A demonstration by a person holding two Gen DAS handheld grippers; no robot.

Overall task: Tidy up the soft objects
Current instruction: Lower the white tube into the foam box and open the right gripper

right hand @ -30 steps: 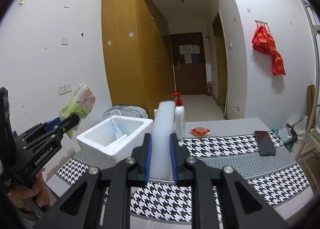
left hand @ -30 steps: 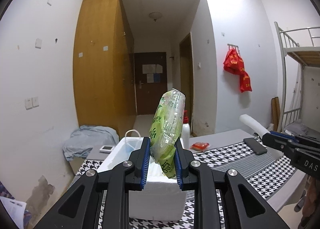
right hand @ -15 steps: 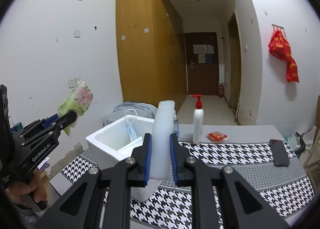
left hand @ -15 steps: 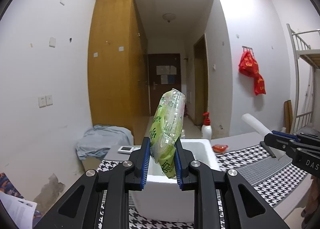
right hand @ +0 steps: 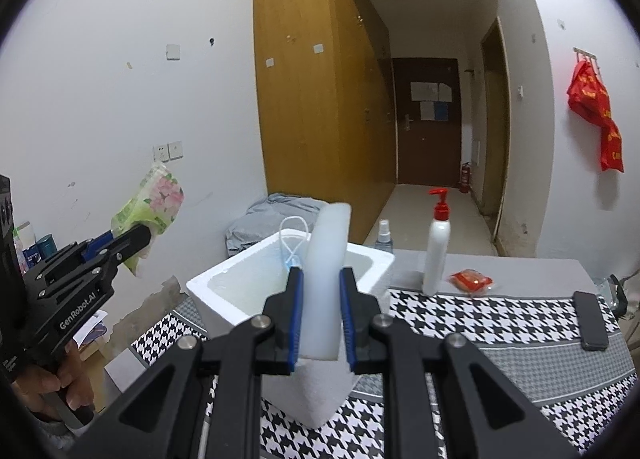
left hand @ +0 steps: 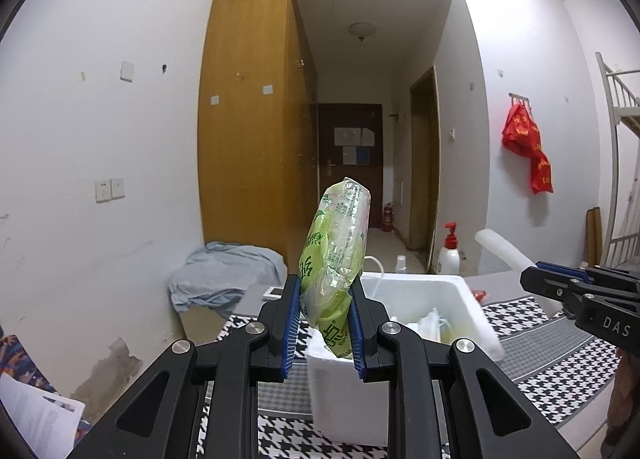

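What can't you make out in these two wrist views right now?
- Foam box contents: in the right wrist view the white foam strip and box wall hide most; only a face mask shows.
- Green tissue pack print: left wrist view, too small and creased.
- Black phone: face too dark to read.
- Papers on the far door: too small.

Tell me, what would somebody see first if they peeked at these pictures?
Probably the green tissue pack sticking up from the left gripper, which is shut on it. Next, the white foam strip clamped upright in the right gripper. Just beyond both sits an open white foam box on the black-and-white checked tablecloth, with a blue face mask poking out of it.
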